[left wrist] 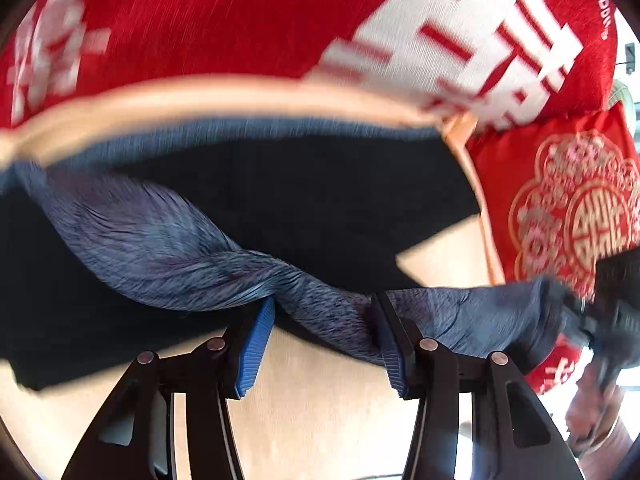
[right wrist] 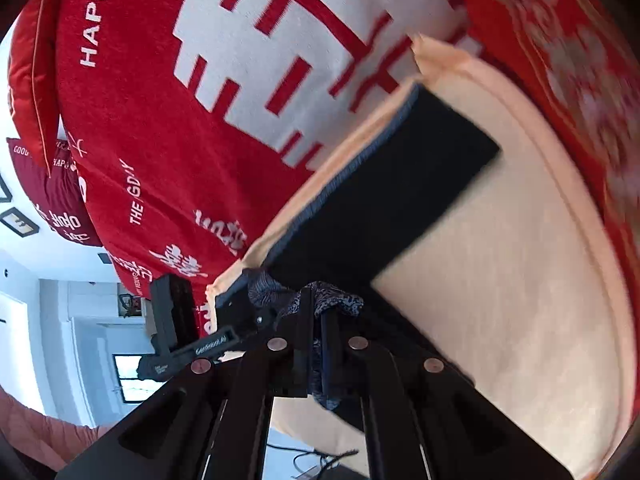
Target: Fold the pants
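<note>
Dark navy pants [left wrist: 304, 208] lie on a cream cushion [left wrist: 320, 392]; their blue-grey waistband [left wrist: 168, 252] is lifted and twisted. My left gripper [left wrist: 324, 336] is open, its blue pads [left wrist: 256, 352] either side of the waistband, which passes between them. My right gripper [right wrist: 316, 344] is shut on the waistband [right wrist: 340, 300] and holds it above the cushion [right wrist: 500, 280]; it shows blurred at the right in the left wrist view [left wrist: 600, 320]. A pant leg [right wrist: 392, 184] stretches flat across the cushion.
Red pillows with white lettering stand behind the cushion [left wrist: 224, 20] [right wrist: 160, 120]. A red embroidered pillow [left wrist: 572, 200] lies at the right. The left gripper body [right wrist: 180, 336] shows in the right wrist view. A room with white walls lies beyond [right wrist: 60, 320].
</note>
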{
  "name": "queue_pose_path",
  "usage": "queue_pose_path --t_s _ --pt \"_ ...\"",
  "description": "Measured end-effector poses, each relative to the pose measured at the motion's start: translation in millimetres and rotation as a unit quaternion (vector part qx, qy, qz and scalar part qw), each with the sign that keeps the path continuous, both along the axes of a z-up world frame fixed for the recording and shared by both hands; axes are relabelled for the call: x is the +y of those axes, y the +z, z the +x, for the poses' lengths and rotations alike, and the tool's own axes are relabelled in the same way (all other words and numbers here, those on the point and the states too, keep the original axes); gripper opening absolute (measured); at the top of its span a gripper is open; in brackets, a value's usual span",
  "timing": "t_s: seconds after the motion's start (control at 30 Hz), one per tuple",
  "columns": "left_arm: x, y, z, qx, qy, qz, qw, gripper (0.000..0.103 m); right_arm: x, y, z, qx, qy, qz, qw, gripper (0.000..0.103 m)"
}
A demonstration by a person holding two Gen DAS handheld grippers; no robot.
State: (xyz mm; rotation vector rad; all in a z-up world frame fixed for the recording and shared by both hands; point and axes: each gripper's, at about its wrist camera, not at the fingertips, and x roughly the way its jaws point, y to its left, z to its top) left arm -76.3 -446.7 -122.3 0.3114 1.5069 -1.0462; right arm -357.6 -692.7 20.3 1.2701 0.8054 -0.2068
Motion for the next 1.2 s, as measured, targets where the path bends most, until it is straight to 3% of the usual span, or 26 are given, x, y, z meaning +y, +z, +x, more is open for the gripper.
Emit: queue_pose_path --t_s 0.1,0.17,0.27,0.4,0.47,0.6,0.67,0.7,0.73,0.8,0.9,0.93,1.07,1.2 --pt "-23 24 16 -0.047 -0.003 -0.025 0.9986 0.056 -43 15 39 0.009 0.025 -0.059 0.998 0.003" --pt "-29 40 27 -0.092 0.0 -0.031 0.9953 0.066 -69 17 64 0.03 0.033 -0.089 0.995 0.003" --pt "-26 44 42 -0.137 0.002 -0.021 0.9903 0.068 -102 9 94 0.08 0.035 -0.125 0.988 0.004" --pt "-16 11 54 -0.16 0.015 0.042 0.9861 0.068 -107 -6 125 0.163 0.088 -0.185 0.965 0.006" --pt "-7 -11 58 -0.164 0.021 0.075 0.9834 0.068 -99 -2 133 0.167 0.105 -0.214 0.957 0.009" --pt "6 -57 62 -0.16 0.022 0.137 0.9774 0.068 -97 1 130 0.166 0.111 -0.21 0.957 0.013" --pt "12 -68 62 -0.153 0.022 0.141 0.9779 0.069 -102 -3 124 0.162 0.103 -0.181 0.964 0.018" --pt "13 -67 61 -0.164 0.019 0.135 0.9769 0.071 -105 -7 119 0.158 0.096 -0.157 0.97 0.049" --pt "12 -68 59 -0.173 0.013 0.138 0.9751 0.073 -108 -9 112 0.157 0.081 -0.138 0.975 0.102" --pt "11 -68 58 -0.173 0.011 0.138 0.9752 0.073 -111 -12 100 0.177 0.053 -0.144 0.972 0.101" --pt "8 -71 58 -0.165 0.013 0.14 0.9763 0.073 -108 -11 97 0.222 0.043 -0.201 0.953 0.101" --pt "8 -70 60 -0.162 0.014 0.143 0.9763 0.073 -105 -8 94 0.218 0.035 -0.207 0.953 0.099" --pt "11 -49 72 -0.17 0.027 0.128 0.9767 0.073 -85 -19 68 0.181 0.004 -0.143 0.973 0.09" --pt "21 -44 85 -0.167 0.05 0.13 0.9761 0.073 -46 -60 36 0.171 -0.018 -0.076 0.982 0.074"
